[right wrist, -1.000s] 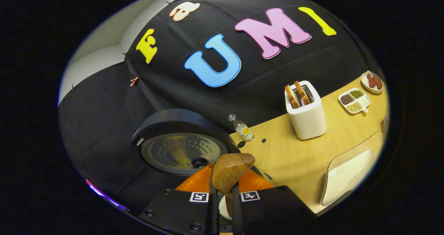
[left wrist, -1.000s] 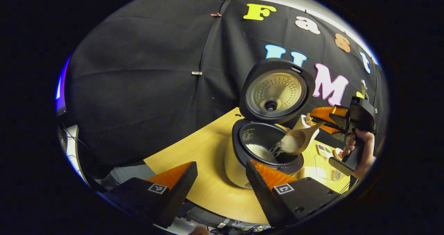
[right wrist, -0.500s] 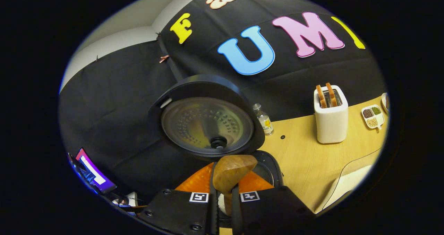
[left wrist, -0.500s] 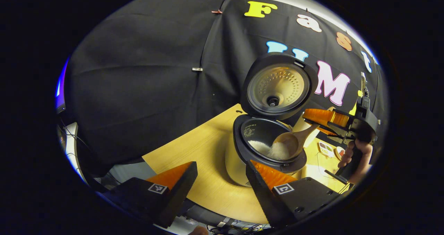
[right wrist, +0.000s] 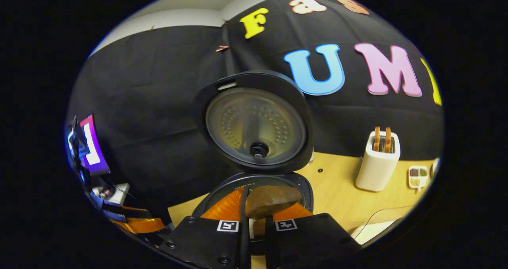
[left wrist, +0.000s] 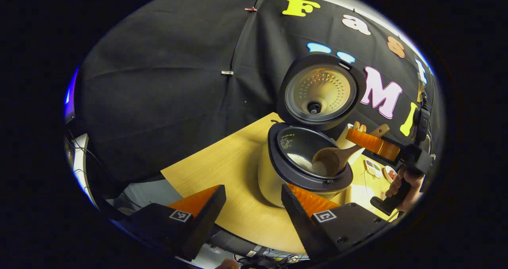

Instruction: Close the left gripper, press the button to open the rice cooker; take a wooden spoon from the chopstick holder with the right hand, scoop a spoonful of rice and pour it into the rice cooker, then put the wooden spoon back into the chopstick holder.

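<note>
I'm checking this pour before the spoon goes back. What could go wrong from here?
1. The wooden spoon sits tipped inside the rice cooker, close to the rim; lifting it out carelessly could knock the pot or flick leftover grains onto the table.
2. The raised lid hangs just above the right tool, so a steep upward pull might bump it.

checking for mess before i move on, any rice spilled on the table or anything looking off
Nothing stands out. The rice cooker stands upright with its lid open, and the wooden spoon, held by the right gripper, tips inside the pot. No rice shows on the table around it.
</note>
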